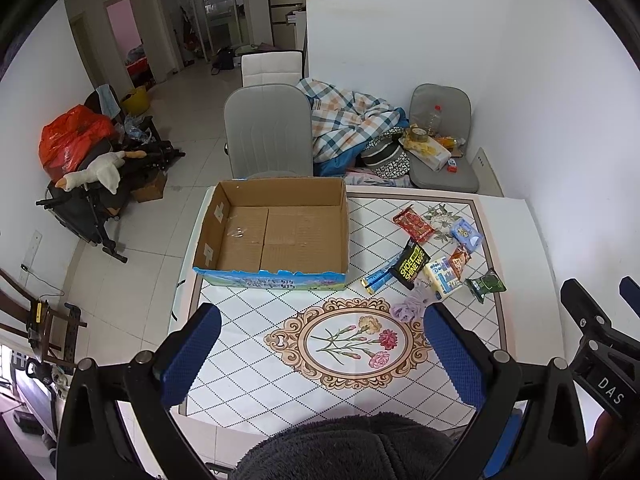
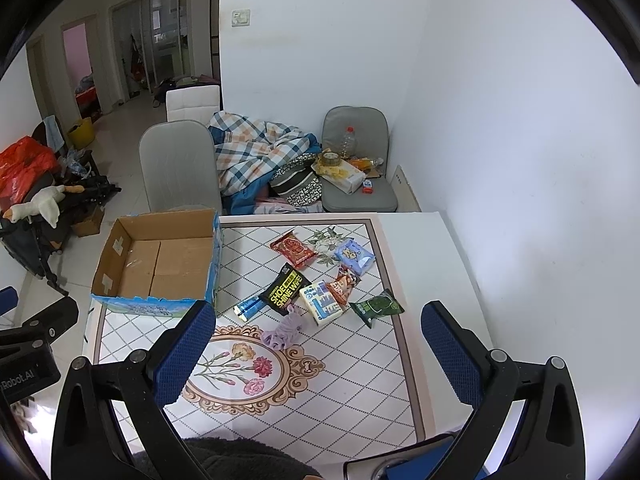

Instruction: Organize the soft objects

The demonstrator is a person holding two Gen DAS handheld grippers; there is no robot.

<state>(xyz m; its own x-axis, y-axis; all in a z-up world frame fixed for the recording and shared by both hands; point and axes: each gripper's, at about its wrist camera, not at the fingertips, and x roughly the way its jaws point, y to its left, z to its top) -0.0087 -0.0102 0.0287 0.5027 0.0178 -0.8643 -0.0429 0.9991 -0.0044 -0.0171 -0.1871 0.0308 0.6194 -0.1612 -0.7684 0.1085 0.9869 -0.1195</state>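
Our left gripper [image 1: 322, 354] and right gripper [image 2: 316, 354] hover with jaws apart and empty, open cardboard box [image 1: 272, 236] upper centre, lilac scrunchie [image 2: 280, 330] and snack packets [image 2: 320, 276] mid-frame on the floral table [image 2: 320, 400].

Empty cardboard box [image 1: 280, 236] beside scattered packets [image 1: 436, 256]

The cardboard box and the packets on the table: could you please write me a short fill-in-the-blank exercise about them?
1. The cardboard box is open on top and inside it is ____.
2. The black packet reads "SHOE SHINE ____".
3. The scrunchie on the table is coloured ____.
4. The left gripper and right gripper both have their fingers ____.

Missing words: empty; WIPES; purple; open
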